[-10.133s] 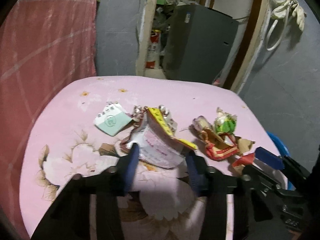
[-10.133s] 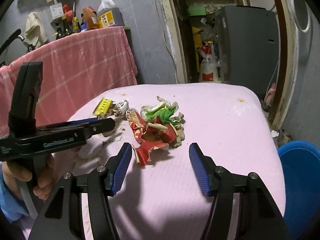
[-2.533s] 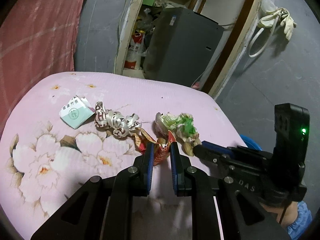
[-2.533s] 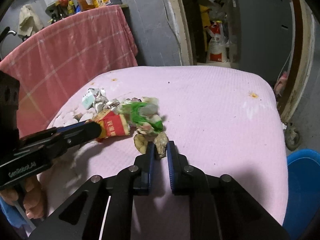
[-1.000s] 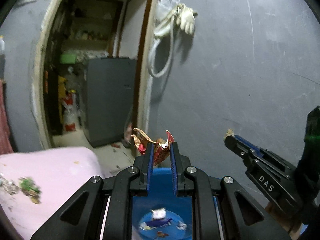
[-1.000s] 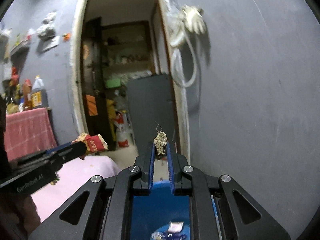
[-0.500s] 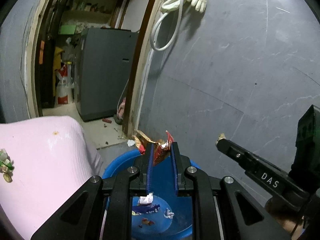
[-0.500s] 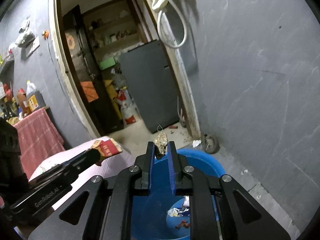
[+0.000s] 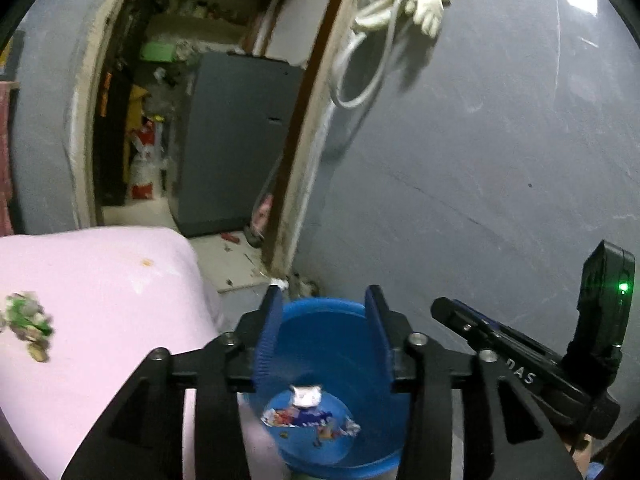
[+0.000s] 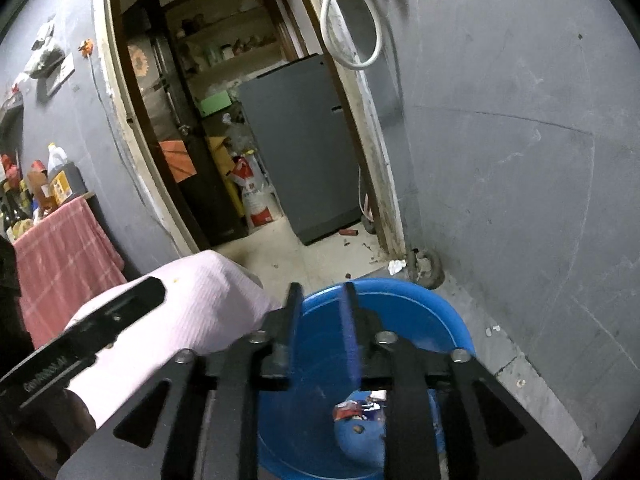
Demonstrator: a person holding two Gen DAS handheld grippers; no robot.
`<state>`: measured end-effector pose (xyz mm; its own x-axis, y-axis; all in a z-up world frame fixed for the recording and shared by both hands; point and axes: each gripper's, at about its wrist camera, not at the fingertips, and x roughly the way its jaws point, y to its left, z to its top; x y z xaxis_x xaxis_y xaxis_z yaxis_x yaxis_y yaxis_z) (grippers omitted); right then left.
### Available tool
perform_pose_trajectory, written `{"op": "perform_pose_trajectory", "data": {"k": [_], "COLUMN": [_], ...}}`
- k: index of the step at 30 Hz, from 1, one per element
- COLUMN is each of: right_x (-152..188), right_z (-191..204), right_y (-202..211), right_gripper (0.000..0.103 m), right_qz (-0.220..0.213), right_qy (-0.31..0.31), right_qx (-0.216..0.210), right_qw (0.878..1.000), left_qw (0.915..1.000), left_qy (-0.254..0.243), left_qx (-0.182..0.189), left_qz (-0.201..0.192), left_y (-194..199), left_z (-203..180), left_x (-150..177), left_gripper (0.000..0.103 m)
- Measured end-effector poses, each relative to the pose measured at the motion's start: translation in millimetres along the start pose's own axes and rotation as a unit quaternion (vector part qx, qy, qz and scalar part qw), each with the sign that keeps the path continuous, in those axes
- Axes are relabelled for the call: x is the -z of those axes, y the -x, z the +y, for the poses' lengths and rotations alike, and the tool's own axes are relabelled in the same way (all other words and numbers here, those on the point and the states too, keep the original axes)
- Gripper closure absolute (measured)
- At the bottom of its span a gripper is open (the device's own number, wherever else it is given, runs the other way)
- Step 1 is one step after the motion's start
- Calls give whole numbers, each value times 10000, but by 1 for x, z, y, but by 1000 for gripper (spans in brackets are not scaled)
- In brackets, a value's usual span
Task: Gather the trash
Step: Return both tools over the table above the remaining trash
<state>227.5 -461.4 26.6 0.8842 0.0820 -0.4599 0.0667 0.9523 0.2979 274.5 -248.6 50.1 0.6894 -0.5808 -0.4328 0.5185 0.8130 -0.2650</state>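
A blue plastic bin [image 9: 324,320] stands on the floor beside the pink table; it also shows in the right wrist view [image 10: 400,304]. Wrappers and scraps lie on its bottom [image 9: 308,416] [image 10: 356,410]. My left gripper [image 9: 322,304] is open and empty above the bin. My right gripper [image 10: 320,300] is open and empty above the bin too. A green crumpled wrapper [image 9: 26,316] with a brown scrap lies on the pink tablecloth [image 9: 100,280]. Each gripper shows in the other's view, the right one [image 9: 520,360] and the left one [image 10: 92,328].
A grey wall [image 9: 480,160] rises right behind the bin. A doorway with a grey fridge [image 9: 232,140] opens at the back. A small white scrap [image 10: 396,266] and a castor wheel [image 10: 428,266] lie on the floor by the door frame. A pink-checked cloth [image 10: 60,248] hangs at left.
Both grippers have opened above the bin. The red wrapper has left the left gripper and the brown scrap has left the right one; both views tilted down slightly.
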Motion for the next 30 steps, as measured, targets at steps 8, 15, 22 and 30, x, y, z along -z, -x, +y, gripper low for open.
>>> {"op": "perform_pose_trajectory", "data": {"k": [8, 15, 22, 30], "right_x": [0, -3, 0, 10], "right_z": [31, 72, 109, 165], "right_y": [18, 37, 41, 37], "right_gripper": [28, 0, 0, 0], "right_qz": [-723, -1581, -1967, -2102], "right_qy": [337, 707, 1024, 1394], "right_qx": [-180, -411, -849, -1291], "right_qw": [9967, 9840, 9714, 9590], "left_qw": [9978, 9853, 9731, 9606], "left_qy": [61, 60, -17, 19], "left_qx": [-414, -1183, -1776, -2268], "left_qz": [-505, -1233, -1470, -1609], "left_y": [54, 106, 141, 181], "left_z": [36, 61, 86, 126], "left_x": [-9, -14, -7, 6], "left_gripper": [25, 2, 2, 2]}}
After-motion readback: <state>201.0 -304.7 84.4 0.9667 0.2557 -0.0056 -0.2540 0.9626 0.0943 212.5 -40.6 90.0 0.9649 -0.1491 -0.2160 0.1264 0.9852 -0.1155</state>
